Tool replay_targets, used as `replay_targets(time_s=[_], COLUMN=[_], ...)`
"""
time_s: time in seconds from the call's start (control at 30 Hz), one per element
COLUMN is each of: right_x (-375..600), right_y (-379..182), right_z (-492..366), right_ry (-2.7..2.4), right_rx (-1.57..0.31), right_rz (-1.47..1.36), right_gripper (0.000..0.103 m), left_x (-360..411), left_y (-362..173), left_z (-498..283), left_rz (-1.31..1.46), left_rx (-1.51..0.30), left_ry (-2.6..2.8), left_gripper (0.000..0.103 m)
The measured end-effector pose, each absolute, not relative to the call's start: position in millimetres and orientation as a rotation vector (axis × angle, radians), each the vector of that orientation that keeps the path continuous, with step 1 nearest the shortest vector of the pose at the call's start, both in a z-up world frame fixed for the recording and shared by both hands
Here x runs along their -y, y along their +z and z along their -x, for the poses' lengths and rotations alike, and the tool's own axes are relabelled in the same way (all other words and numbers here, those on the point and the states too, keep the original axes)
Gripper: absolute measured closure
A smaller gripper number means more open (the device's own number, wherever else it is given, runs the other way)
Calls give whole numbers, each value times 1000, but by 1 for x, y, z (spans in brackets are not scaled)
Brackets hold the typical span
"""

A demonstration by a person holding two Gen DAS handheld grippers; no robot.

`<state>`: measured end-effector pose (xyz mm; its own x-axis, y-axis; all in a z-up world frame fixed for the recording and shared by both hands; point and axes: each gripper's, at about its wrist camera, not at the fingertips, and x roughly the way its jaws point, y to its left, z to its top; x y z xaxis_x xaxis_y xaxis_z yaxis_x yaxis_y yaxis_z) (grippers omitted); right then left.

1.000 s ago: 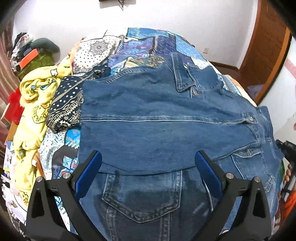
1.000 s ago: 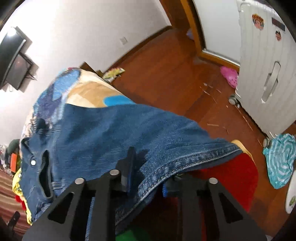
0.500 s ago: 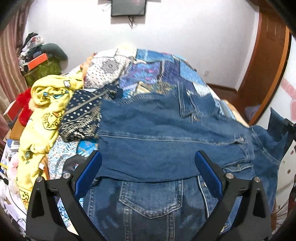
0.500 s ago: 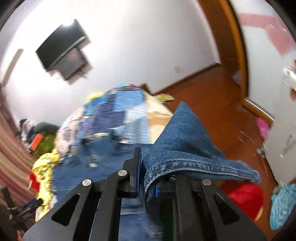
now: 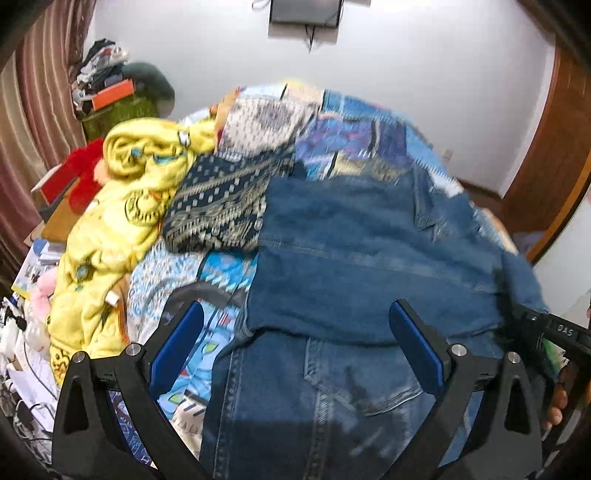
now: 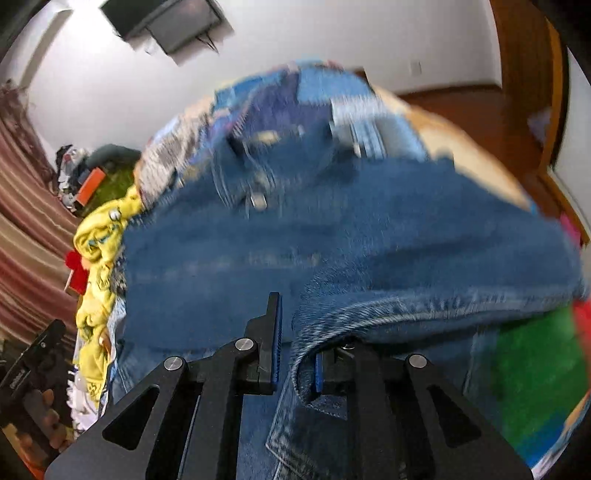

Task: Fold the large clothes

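Now the denim jacket (image 5: 369, 266) lies spread on the bed, over the patchwork quilt (image 5: 354, 136), and it covers most of the right half of the bed in the left wrist view. One layer of the denim is folded over the lower part, and a chest pocket (image 5: 354, 376) with its stitched seams shows just below the folded edge. In the right wrist view the jacket (image 6: 332, 236) looks blurred, but a metal button (image 6: 258, 201) is visible near its far side.

The right hand-held gripper (image 6: 297, 363) is clenched on a hem of the jacket: the thick seamed edge passes between its two blue pads, and the cloth rises from there and drapes toward the right. The same gripper (image 5: 554, 332) appears at the right border of the left wrist view, against the edge of the denim, with a few of the person's fingers (image 5: 554, 406) behind it.

The left hand-held gripper (image 5: 295, 347) is released, with its blue pads wide apart. It hovers above the near part of the jacket and touches no cloth, as far as I can see.

Just beside the jacket, on its left, lies a dark blue patterned cloth (image 5: 218, 206), and further left a yellow garment (image 5: 122, 206) is heaped along the side of the bed. A red plush thing (image 5: 81, 173) sits behind the yellow heap. On the white wall hangs a television (image 5: 304, 13), and striped curtains (image 5: 26, 129) close the left side. A wooden door frame (image 5: 554, 177) stands on the right.
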<state>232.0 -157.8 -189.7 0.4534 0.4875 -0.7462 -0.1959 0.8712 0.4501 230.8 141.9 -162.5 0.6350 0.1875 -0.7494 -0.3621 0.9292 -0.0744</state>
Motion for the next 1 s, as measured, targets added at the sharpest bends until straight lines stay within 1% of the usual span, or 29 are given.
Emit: replay_targets(time_s=[0.07,0.1,0.17,0.2,0.27,0.43,0.57,0.7,0.87,0.9,0.93,1.0], right_x=[162,162,171,171,184,224,263,287,309,311,312,311], right_y=[-197,-196,-195,-192,-184,-169,-163,-164,-175,-178,-180,-186], right_z=[-230,-229,-222,-217,-206,-182,-172,-170,-171,-170,-170,-174], right_ry=[427,434,455,459,474,405,292,192,143,144,144,150], right_rx=[-1064,-1090,-1107,-1103,-1086,-995,-944,-921,-928,-932,-936,-951], right_rz=[-333,-331,-320,-307,-283,-322,-335,-313,-342,-350,-356,-365], right_gripper=[87,77,65,63,63,63,58,58,58,57,57,57], left_x=[-139,-135,-126,-116,-97,-27,35,96,156,167,171,184], left_y=[-169,-170,-167,-161,-150,-114,-100,-114,-160,-172,-178,-196], left_z=[-233,-235,-237,-239,-243,-264,-287,-313,-339,-343,-346,-353], left_rz=[228,225,207,180,121,-23,-102,-240,-394,-433,-454,-500], left_rx=[-861,-872,-872,-859,-838,-782,-776,-828,-948,-966,-972,-1012], left_ry=[290,271,243,223,186,17,-134,-237,-345,-363,-365,-385], left_gripper=[2,2,2,2,2,2,2,2,2,8,17,27])
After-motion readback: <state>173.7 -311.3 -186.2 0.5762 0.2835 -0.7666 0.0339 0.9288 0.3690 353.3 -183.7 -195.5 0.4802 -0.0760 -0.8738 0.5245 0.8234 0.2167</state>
